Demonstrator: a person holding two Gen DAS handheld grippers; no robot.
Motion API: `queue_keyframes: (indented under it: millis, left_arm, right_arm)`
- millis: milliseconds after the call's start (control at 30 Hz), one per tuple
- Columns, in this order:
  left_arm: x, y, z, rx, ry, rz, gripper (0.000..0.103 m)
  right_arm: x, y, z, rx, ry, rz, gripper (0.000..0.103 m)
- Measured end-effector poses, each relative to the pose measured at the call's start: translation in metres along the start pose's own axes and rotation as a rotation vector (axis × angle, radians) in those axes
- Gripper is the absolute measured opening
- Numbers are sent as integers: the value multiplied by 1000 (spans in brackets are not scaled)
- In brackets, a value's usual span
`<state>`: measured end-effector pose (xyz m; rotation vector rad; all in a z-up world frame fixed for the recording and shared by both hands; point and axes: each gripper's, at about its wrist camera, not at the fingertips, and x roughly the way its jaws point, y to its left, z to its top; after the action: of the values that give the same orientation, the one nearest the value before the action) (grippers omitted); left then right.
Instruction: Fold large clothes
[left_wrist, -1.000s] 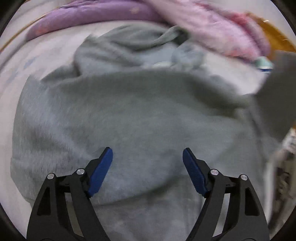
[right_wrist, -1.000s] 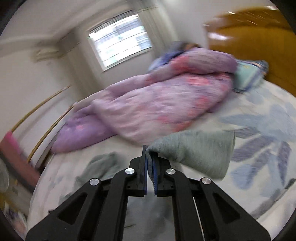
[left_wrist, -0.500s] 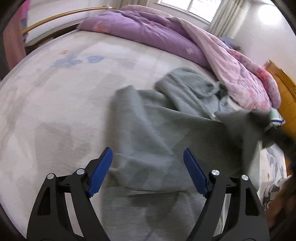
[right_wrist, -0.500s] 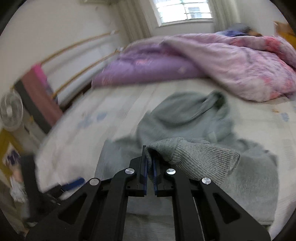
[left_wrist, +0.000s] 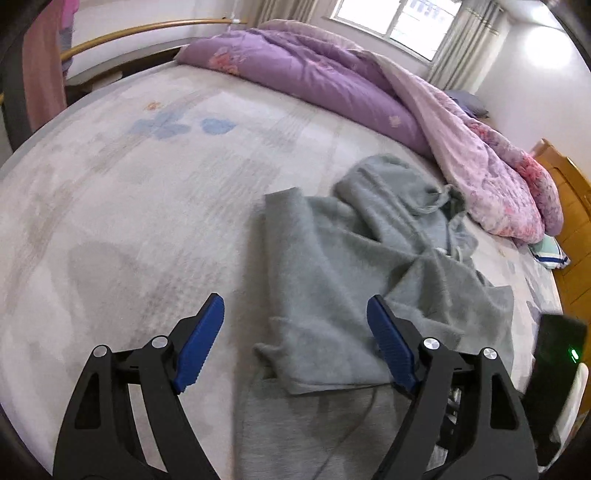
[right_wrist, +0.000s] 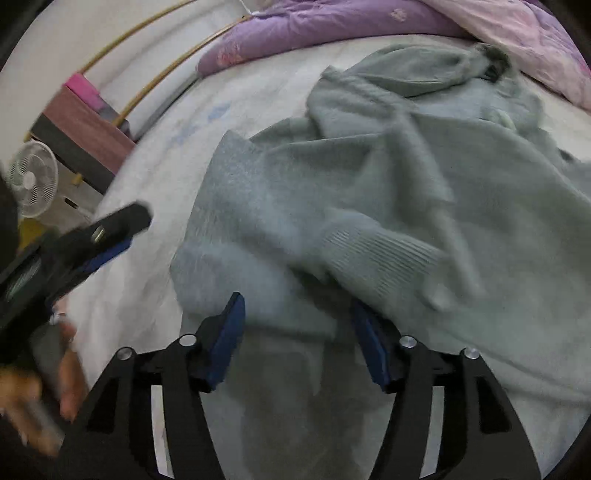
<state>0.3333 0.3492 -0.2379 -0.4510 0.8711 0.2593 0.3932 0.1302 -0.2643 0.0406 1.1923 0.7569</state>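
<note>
A grey-green hooded sweatshirt (left_wrist: 354, 266) lies on the bed, its hood toward the quilt and one sleeve laid across the body. In the right wrist view its ribbed cuff (right_wrist: 384, 258) rests on the body just ahead of my right gripper (right_wrist: 295, 321), which is open and empty. My left gripper (left_wrist: 295, 328) is open and empty, raised above the sweatshirt's near left edge. It also shows blurred at the left of the right wrist view (right_wrist: 107, 236).
A purple and pink quilt (left_wrist: 388, 96) is heaped along the far side of the bed. The pale flowered sheet (left_wrist: 129, 184) lies bare to the left. A wooden headboard (left_wrist: 569, 206) stands at right, a fan (right_wrist: 33, 177) and furniture beside the bed.
My right gripper opened and let go of the sleeve cuff, which now lies on the sweatshirt's body. My left gripper pulled back and to the left, staying open.
</note>
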Motion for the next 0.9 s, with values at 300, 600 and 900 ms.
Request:
queue_keyframes:
  millis: [300, 600, 900]
  left_arm:
    - [35, -119, -32, 344, 95, -134, 82]
    - [82, -157, -56, 574, 112, 38, 72]
    - [66, -91, -10, 132, 83, -140, 15]
  right_arm:
    - [-95, -127, -30, 142, -144, -173, 26]
    - [-98, -192, -45, 207, -78, -183, 22]
    - [-104, -200, -47, 211, -77, -172, 20]
